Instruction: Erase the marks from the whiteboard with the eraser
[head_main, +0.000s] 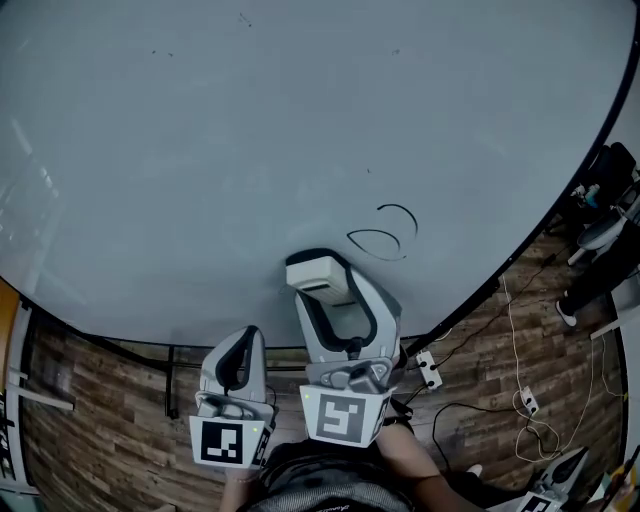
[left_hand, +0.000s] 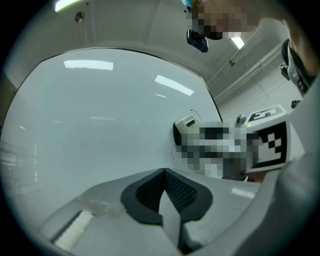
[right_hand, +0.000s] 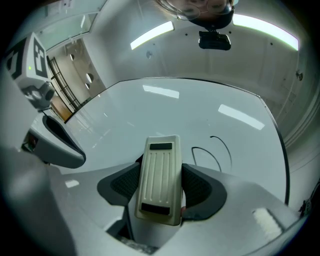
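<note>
one eraser (right_hand: 159, 180) in right gripper (right_hand: 160, 171), ribs only in that gripper's view

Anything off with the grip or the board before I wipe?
Nothing stands out. The eraser sits straight in the right gripper's jaws, the black marks lie just beside it on the whiteboard, and the left gripper is shut, empty.

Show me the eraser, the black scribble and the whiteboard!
eraser (right_hand: 159, 175): right gripper view, its ribbed back.
black scribble (head_main: 377, 245): head view, middle of its lower loop.
whiteboard (head_main: 250, 150): head view, a bare patch of it.
</note>
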